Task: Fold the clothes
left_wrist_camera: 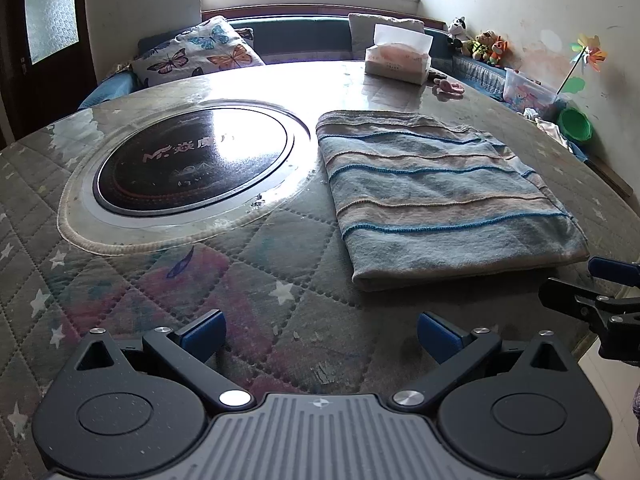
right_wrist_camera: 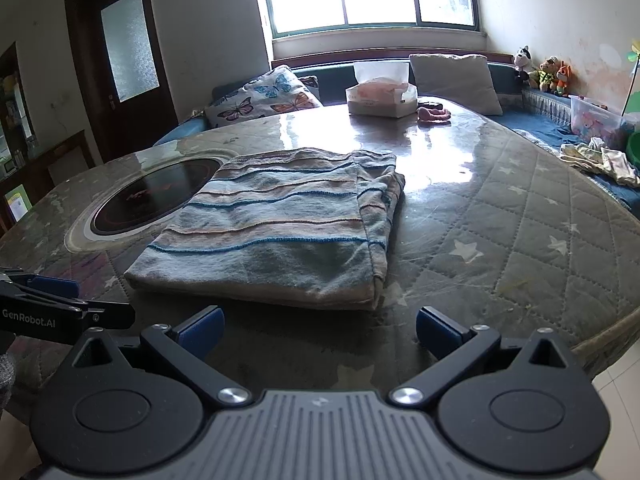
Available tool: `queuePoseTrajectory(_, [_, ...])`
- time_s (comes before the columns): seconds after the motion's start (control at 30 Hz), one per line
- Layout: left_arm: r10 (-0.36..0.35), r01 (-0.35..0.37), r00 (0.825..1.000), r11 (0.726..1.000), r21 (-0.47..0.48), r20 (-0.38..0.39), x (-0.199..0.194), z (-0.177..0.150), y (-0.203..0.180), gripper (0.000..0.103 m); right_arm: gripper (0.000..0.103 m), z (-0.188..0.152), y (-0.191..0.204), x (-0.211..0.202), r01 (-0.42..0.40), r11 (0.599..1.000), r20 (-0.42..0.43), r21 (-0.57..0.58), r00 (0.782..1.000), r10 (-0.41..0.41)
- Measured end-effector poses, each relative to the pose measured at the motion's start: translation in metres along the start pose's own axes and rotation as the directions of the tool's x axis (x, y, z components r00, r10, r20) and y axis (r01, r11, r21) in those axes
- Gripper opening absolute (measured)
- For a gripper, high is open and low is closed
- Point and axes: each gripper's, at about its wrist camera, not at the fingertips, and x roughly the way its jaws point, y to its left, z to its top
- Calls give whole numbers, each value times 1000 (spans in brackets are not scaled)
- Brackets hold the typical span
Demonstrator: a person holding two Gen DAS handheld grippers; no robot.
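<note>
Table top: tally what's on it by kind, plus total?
Folded striped garment: 1
Tissue box: 1
Small pink item: 1
Built-in round cooktop: 1
Total: 4

The striped garment [left_wrist_camera: 444, 196] lies folded into a flat, roughly rectangular stack on the worktop [left_wrist_camera: 280, 276], just beside the round black cooktop [left_wrist_camera: 192, 160] set into it. From the right wrist view the garment [right_wrist_camera: 276, 232] overlaps or hides that disc's [right_wrist_camera: 144, 200] near edge (which of the two cannot be told). Its cloth is pale blue-grey with tan bands and thin bright-blue stitched lines running across it in gentle waves. The side farthest from the cooktop shows several layers, a little rumpled and uneven at the far corner. The side nearest both cameras is a thick, rounded fold.
</note>
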Motion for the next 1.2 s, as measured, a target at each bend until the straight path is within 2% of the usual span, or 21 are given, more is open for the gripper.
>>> queuePoseTrajectory(1.2, [-5,5,1000,1000,-1,0,2,1,1,103,103,3,0,3,2,1000,-6,0,1000,-2])
